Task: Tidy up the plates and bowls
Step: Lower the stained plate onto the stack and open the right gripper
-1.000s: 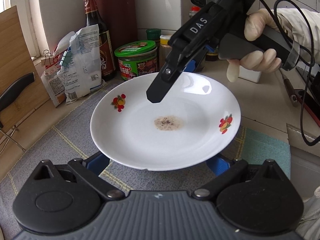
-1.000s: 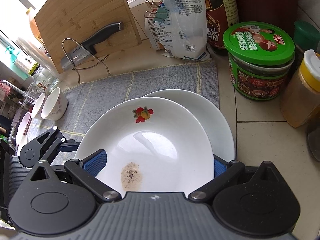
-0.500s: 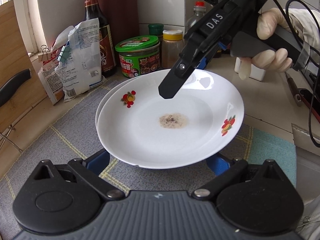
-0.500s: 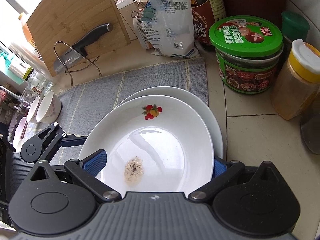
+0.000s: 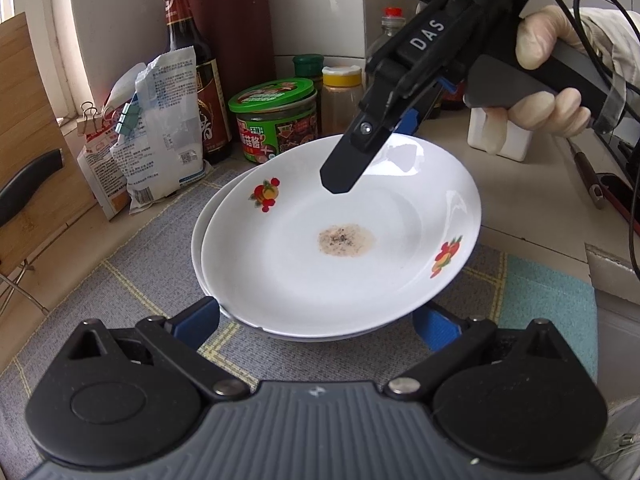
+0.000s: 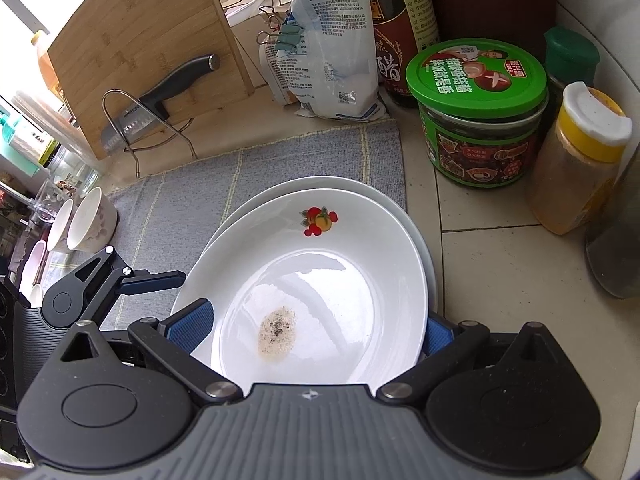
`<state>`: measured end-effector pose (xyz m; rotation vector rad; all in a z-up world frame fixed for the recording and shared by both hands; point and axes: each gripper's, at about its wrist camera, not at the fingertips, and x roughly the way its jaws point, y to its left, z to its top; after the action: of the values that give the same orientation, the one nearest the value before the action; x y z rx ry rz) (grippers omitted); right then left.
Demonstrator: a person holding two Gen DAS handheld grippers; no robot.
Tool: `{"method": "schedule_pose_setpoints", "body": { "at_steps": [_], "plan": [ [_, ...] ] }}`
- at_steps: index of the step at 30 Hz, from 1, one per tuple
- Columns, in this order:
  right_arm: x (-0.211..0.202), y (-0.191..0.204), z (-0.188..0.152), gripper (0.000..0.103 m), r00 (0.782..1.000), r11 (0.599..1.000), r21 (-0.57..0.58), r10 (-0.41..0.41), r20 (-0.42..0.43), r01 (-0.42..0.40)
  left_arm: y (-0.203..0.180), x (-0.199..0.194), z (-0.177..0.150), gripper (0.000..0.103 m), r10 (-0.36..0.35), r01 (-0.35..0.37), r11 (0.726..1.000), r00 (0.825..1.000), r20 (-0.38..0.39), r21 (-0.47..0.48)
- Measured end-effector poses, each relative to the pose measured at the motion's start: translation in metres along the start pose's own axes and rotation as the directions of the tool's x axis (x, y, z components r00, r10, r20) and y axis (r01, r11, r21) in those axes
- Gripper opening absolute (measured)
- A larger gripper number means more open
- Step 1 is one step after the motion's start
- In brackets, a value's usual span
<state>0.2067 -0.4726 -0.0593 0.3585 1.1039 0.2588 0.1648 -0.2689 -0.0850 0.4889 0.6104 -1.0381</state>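
**Soiled plate comes down onto the second plate**

The flowered plate [image 5: 340, 240], with its speckled smear of residue [image 5: 346, 236] in the well, now sits nested over a plain white plate [image 6: 416, 232] on the grey mat [image 6: 280, 168]. A second ago no plate showed beneath it in the left wrist view; half a second ago a sliver of lower rim appeared, and now that rim hugs the upper plate closely along its far-left edge. The plate has travelled toward the jars and dropped almost to rest, so I judge the stacking step all but done; what remains is letting go.

Both tongs bracket the plate. The left tongs [image 5: 316, 320] stand spread, blue pads either side of the near rim and under it, so they seem to cradle rather than pinch, though contact is hidden. The right tongs [image 6: 316, 328] likewise straddle the plate with pads wide apart; whether they press the rim I cannot tell. A gloved hand [image 5: 548, 84] holds the right tool.

Counted: two plates, stacked. Two bowls [image 6: 90, 220] lie tipped together at the mat's far left edge, well apart from the stack; paler shapes beyond them are too unclear to count. On the table [image 6: 500, 260] behind stand a green-lidded jar [image 6: 476, 108], a yellow-capped shaker [image 6: 576, 160], a dark sauce bottle [image 5: 196, 80], a clipped bag [image 6: 332, 48], and one knife [image 6: 160, 100] against a wooden board [image 6: 140, 32].
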Motion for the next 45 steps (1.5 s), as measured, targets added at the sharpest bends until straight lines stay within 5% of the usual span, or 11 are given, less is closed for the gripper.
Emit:
{"method": "schedule_pose_setpoints", "body": {
  "at_steps": [24, 32, 40, 45],
  "plan": [
    [-0.015, 0.008, -0.009, 0.103, 0.995, 0.995, -0.007, -0.1, -0.002, 0.1, 0.0, -0.029, -0.009, 0.102, 0.059, -0.056, 0.995, 0.997, 0.046, -0.077],
    [-0.023, 0.025, -0.012, 0.103, 0.992, 0.989, -0.088, -0.113, 0.05, 0.117, 0.0, -0.035, -0.013, 0.102, 0.078, -0.071, 0.991, 0.995, 0.059, -0.115],
    [-0.017, 0.064, -0.039, 0.103, 0.96, 0.943, -0.228, -0.198, 0.2, 0.242, -0.004, -0.058, -0.021, 0.102, 0.186, -0.164, 0.966, 0.978, 0.092, -0.202],
    [-0.01, 0.082, -0.05, 0.103, 0.951, 0.931, -0.285, -0.153, 0.268, 0.23, -0.007, -0.079, -0.031, 0.102, 0.3, -0.266, 0.922, 0.95, 0.086, -0.281]
  ]
}}
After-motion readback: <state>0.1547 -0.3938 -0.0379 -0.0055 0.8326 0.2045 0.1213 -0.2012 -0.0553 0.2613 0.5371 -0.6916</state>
